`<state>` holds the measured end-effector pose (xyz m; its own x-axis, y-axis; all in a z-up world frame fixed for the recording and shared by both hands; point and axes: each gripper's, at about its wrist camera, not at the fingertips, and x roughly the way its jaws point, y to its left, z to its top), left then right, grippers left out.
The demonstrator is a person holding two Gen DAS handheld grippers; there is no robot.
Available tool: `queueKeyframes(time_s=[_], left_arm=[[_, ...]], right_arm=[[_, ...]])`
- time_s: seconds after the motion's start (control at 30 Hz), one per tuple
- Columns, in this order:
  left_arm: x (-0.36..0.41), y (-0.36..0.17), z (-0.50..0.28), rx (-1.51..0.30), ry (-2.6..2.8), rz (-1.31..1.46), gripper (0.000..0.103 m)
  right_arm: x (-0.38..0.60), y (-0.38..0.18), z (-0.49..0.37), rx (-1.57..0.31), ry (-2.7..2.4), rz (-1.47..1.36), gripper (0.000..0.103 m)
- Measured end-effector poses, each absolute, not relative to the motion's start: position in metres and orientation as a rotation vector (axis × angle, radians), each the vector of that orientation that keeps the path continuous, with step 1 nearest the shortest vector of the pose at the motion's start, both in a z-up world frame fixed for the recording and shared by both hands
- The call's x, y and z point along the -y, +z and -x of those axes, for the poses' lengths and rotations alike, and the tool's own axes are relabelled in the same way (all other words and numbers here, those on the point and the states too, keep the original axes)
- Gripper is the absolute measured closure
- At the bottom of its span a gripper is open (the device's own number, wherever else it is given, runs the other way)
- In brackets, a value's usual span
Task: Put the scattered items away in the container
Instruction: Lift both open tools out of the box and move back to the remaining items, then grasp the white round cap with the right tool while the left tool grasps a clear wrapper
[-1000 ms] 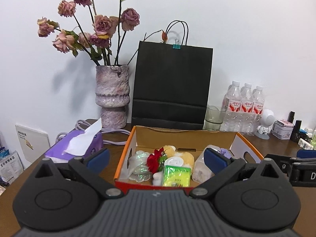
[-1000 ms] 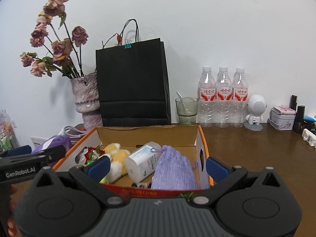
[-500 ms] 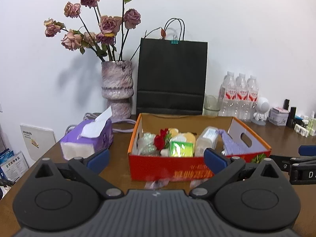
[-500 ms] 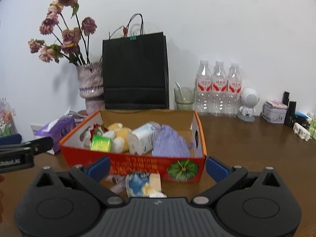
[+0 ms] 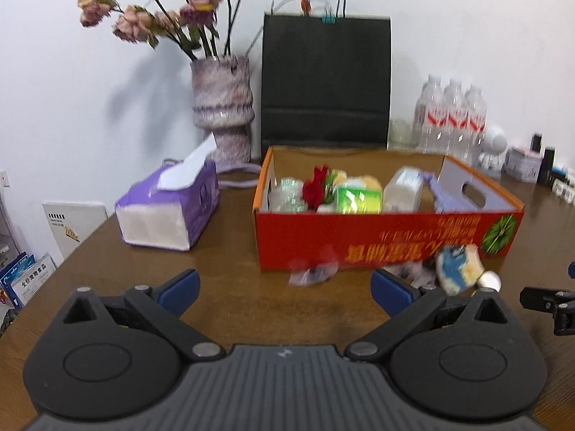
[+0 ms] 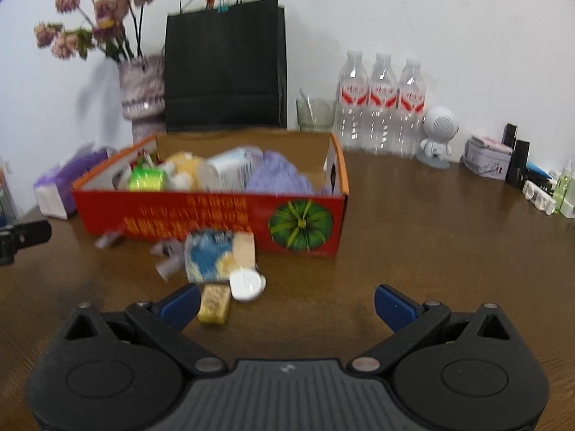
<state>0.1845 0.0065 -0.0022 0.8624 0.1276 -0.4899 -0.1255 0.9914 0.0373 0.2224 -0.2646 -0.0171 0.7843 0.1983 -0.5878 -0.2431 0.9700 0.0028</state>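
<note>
The red and orange cardboard box (image 5: 388,237) (image 6: 215,215) stands on the brown table and holds several items, among them a green packet (image 5: 357,199), a red flower (image 5: 316,188) and a purple pouch (image 6: 276,176). Loose items lie in front of it: a blue and yellow packet (image 6: 212,256) (image 5: 458,273), a white round case (image 6: 247,284), a tan block (image 6: 214,303) and clear wrappers (image 5: 312,273). My left gripper (image 5: 284,289) is open and empty, back from the box. My right gripper (image 6: 287,303) is open and empty, just behind the tan block.
A purple tissue box (image 5: 169,212) lies left of the box. A vase of dried roses (image 5: 222,107), a black paper bag (image 5: 325,79), water bottles (image 6: 381,104), a glass (image 6: 314,113), a white robot figure (image 6: 436,136) and cosmetics (image 6: 517,161) line the back wall.
Both grippers have pulled back and lowered from over the box. The box front and the loose items before it have come into view. Both stay open.
</note>
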Motion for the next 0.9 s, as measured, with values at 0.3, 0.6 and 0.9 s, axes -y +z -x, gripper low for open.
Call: queueKeyframes(time_s=[0.3, 0.6, 0.9], left_arm=[[-0.013, -0.020, -0.224, -0.586, 0.122, -0.004, 0.000], [-0.010, -0.040, -0.267, -0.650, 0.099, 0.023, 0.011], [-0.013, -0.040, -0.259, -0.638, 0.013, 0.054, 0.093]], right_arm=[[0.249, -0.030, -0.252, -0.648, 0.241, 0.070, 0.003], [0.244, -0.039, -0.282, -0.704, 0.274, 0.024, 0.047], [0.240, -0.039, -0.267, -0.688, 0.312, 0.054, 0.077]])
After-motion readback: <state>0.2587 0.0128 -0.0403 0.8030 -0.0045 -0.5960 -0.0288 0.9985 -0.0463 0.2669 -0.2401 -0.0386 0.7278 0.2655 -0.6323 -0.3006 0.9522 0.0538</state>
